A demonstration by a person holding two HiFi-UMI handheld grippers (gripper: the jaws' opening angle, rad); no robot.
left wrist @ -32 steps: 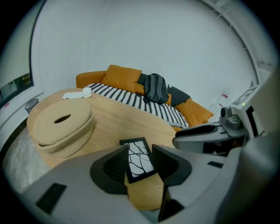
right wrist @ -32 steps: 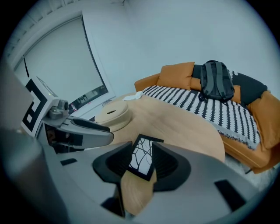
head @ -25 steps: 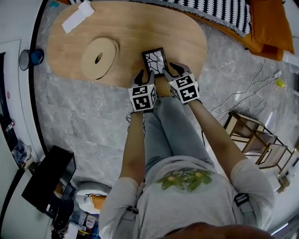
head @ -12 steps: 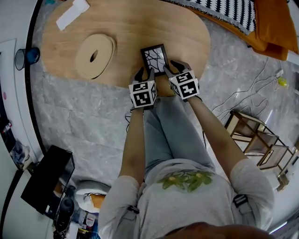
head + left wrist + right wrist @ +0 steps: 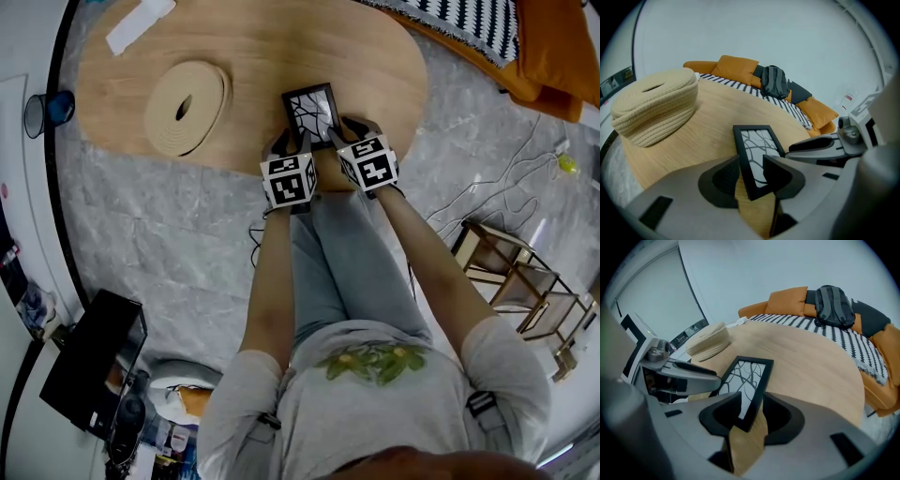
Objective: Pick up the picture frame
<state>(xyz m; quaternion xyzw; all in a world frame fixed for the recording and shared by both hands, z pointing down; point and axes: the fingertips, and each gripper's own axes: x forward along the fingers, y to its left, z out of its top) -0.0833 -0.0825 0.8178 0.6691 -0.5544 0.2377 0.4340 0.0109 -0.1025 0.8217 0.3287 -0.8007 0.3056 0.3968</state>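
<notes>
A black picture frame (image 5: 309,111) with a branch pattern lies near the front edge of the oval wooden table (image 5: 262,52). My left gripper (image 5: 292,143) holds its near left corner and my right gripper (image 5: 343,133) its near right corner. In the left gripper view the frame (image 5: 757,147) sits wedged between the jaws of the left gripper (image 5: 752,177). The right gripper view shows the frame (image 5: 743,383) pinched the same way by the right gripper (image 5: 750,417). Each gripper's body appears in the other's view.
A coiled rope basket (image 5: 186,105) stands left of the frame and a white sheet (image 5: 139,23) lies at the table's far left. A sofa with a striped throw (image 5: 469,21), orange cushions (image 5: 558,56) and a backpack (image 5: 834,298) lies behind. Wooden stools (image 5: 511,281) and cables (image 5: 497,187) are at the right.
Both grippers have edged forward and closed in on the frame's near corners. The head view has shifted a little, so the table sits higher in the picture.
</notes>
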